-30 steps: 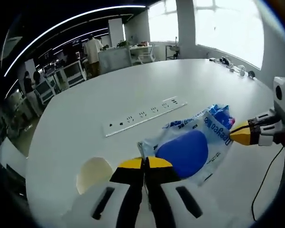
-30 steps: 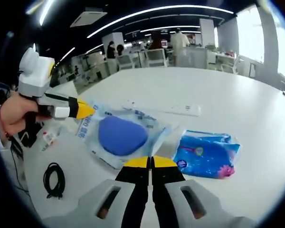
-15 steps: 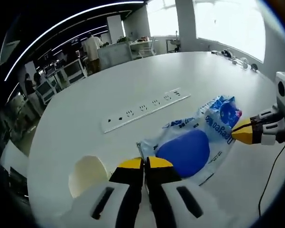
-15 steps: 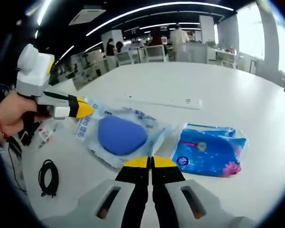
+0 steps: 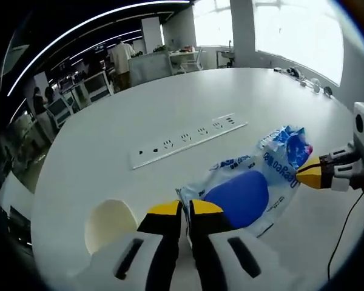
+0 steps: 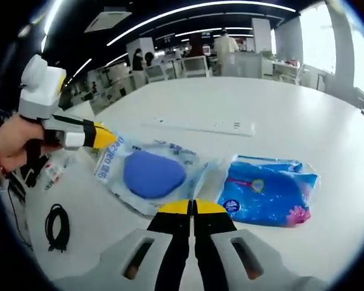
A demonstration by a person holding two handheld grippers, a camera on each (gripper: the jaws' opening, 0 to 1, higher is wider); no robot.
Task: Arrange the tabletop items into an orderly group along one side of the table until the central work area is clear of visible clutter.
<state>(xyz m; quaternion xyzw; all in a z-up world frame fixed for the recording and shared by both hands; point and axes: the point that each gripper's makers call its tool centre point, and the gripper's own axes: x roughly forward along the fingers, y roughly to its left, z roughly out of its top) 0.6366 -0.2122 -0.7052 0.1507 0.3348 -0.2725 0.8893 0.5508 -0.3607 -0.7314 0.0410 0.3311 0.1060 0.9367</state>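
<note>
A clear plastic bag with a blue pad inside lies on the white table. My left gripper is shut on its near corner. From the right, my right gripper meets the bag's printed end. In the right gripper view the bag sits just beyond my right gripper, which is shut on its near edge. There the left gripper, held in a hand, pinches the bag's left end. A blue packet lies to the right of the bag, also seen as a blue packet behind it.
A white power strip lies across the table's middle, beyond the bag. A cream round dish sits near my left jaws. A coiled black cable lies at the near left. Small items line the far edge; desks and people stand beyond.
Both views have shifted slightly with the hands; the bag keeps its place between the two grippers while the power strip and blue packet drift behind it. Both grippers stay shut.
</note>
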